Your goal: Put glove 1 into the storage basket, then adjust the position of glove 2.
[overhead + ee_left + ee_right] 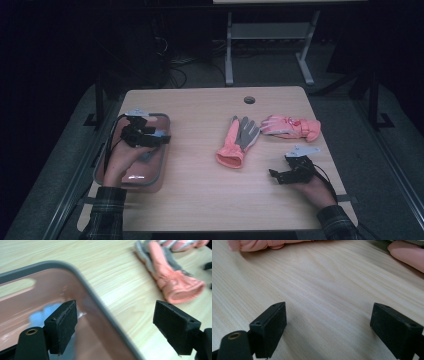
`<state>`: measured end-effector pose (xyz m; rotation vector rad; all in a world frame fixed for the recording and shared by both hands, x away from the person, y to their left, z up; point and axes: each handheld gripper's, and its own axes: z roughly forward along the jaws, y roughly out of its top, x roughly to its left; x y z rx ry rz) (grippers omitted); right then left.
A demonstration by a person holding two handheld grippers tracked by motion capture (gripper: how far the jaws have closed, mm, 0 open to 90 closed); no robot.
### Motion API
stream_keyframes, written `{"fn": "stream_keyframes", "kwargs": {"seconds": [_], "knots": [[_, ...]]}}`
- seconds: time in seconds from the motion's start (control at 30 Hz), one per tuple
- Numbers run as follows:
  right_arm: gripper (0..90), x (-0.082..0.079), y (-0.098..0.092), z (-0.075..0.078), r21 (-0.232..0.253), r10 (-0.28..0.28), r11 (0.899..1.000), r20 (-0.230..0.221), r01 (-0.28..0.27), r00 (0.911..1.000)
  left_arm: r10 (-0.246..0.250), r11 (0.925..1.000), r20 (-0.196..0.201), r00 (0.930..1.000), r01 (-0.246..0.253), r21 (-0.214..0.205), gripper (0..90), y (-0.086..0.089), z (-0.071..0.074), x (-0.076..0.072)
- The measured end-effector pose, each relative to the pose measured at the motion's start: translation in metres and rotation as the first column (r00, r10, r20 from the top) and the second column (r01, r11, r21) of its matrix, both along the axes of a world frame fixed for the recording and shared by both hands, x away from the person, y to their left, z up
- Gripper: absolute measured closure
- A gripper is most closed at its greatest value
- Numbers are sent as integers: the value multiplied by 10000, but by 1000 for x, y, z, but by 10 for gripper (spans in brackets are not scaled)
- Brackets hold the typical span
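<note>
Above the pink tray (pixel 161 176), the left gripper (pixel 115 327) hangs with jaws wide and empty; the right gripper (pixel 278 176), likewise spread, rests near two gloves (pixel 239 142) mid-table. Best approach: reach low, pinch one cuff squarely, then lift clear.

From my high view, the light wooden table (pixel 200 175) carries a shallow pink tray with a grey rim (pixel 162 150) at the frame's left, and my left gripper (pixel 150 135) hangs over the tray, jaws apart with nothing between them. Right of centre lies the orange-and-grey glove (pixel 235 142), with the pink glove (pixel 290 126) just beside it, further right and slightly higher in the frame. My right gripper (pixel 280 175) sits at lower right, below both gloves and apart from them, jaws spread over bare wood.
</note>
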<state>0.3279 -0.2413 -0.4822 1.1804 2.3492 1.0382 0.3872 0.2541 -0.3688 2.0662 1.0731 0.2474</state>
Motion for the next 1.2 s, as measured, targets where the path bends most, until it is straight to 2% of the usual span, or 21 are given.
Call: {"fn": "stream_keyframes", "kwargs": {"seconds": [0.23,0.47,0.77,0.93,1.2], "knots": [[131,0,0,0,-2,3,10000,5,-3,10000,-548,9982,258,9982,554,-215,189,-24,8,-12],[131,0,0,0,-3,10,10000,7,-10,10000,-1215,9924,275,9922,1219,-164,189,-50,9,-24],[130,0,0,0,1,8,10000,8,-8,10000,-1842,9829,88,9828,1842,74,190,-77,-1,-35],[130,0,0,0,-1,3,10000,1,-3,10000,-2036,9789,-25,9790,2036,175,190,-88,-8,-40],[130,0,0,0,-4,14,10000,9,-14,10000,-2334,9715,5,9724,2332,421,190,-108,-18,-54]]}}
